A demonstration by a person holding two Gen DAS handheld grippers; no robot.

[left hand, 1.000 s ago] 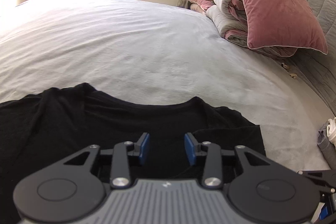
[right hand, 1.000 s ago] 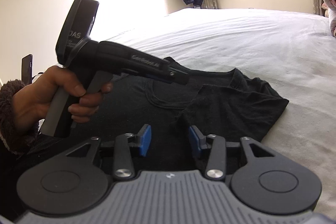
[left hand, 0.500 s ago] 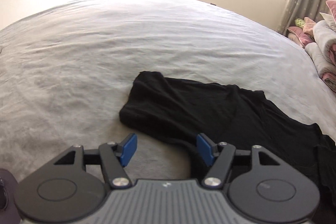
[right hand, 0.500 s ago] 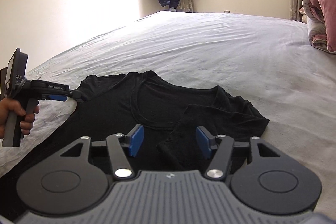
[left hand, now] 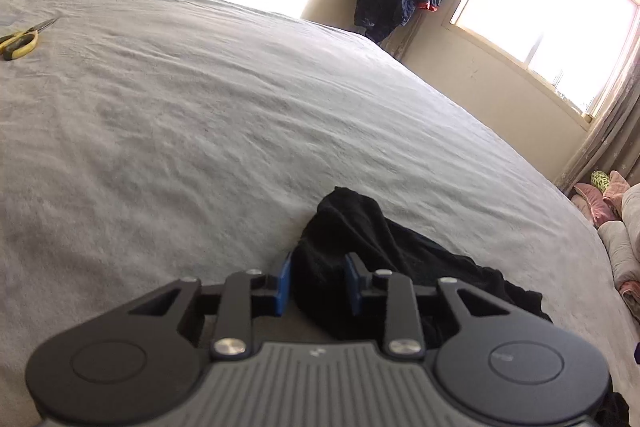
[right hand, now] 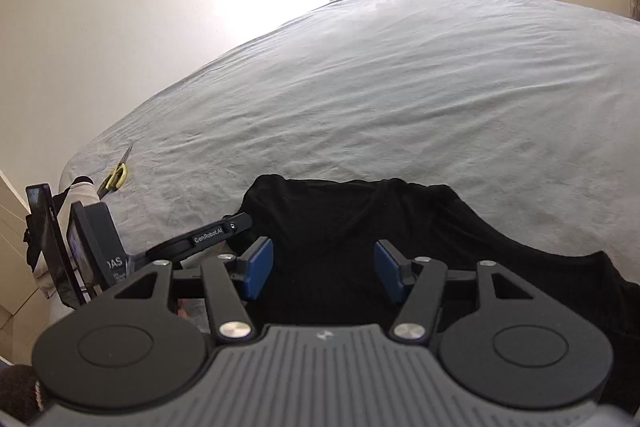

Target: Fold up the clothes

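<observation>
Black cloth fills the gap of the left tool (left hand: 316, 283): a bunched sleeve of the T-shirt (right hand: 400, 227) sits between its blue pads as the jaws are closing, seemingly pinching it already. The shirt lies on the grey bed (left hand: 200, 147), stretching rightward from that tool. The right tool (right hand: 324, 271) hovers unclenched over the shirt's middle, gripping nothing, so the left hand leads any fold. Both tool bodies hide the shirt's near hem. Yellow scissors (left hand: 18, 43) lie well apart, near the bed's edge.
</observation>
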